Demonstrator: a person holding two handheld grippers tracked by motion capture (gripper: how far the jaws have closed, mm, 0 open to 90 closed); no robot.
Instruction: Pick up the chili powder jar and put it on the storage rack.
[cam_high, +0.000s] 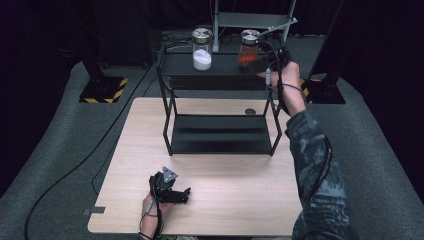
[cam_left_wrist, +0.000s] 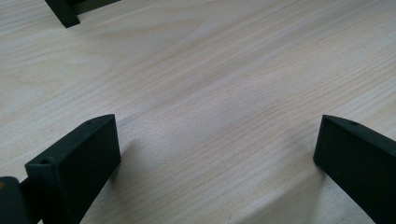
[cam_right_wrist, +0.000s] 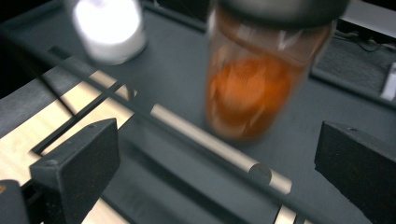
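Note:
A black two-tier rack (cam_high: 172, 107) stands at the far half of the wooden table (cam_high: 230, 200). On its top shelf stand a jar of white powder (cam_high: 202, 49) and a jar of orange contents (cam_high: 248, 47), both upright with metal lids. My right gripper (cam_high: 254, 66) is at the orange jar's base. In the right gripper view its jaws (cam_right_wrist: 217, 163) stand open, and the blurred orange jar (cam_right_wrist: 252, 88) is just ahead of them, untouched, with the white jar (cam_right_wrist: 109, 28) at upper left. My left gripper (cam_high: 186, 193) rests open near the table's front edge over bare wood (cam_left_wrist: 217, 154).
A small dark disc (cam_high: 250, 111) lies on the table behind the rack's lower shelf (cam_high: 220, 134). A rack foot (cam_left_wrist: 63, 11) shows at the left gripper view's top. Cables trail over grey carpet, and two stand bases with yellow-black stripes (cam_high: 102, 90) flank the table's far end.

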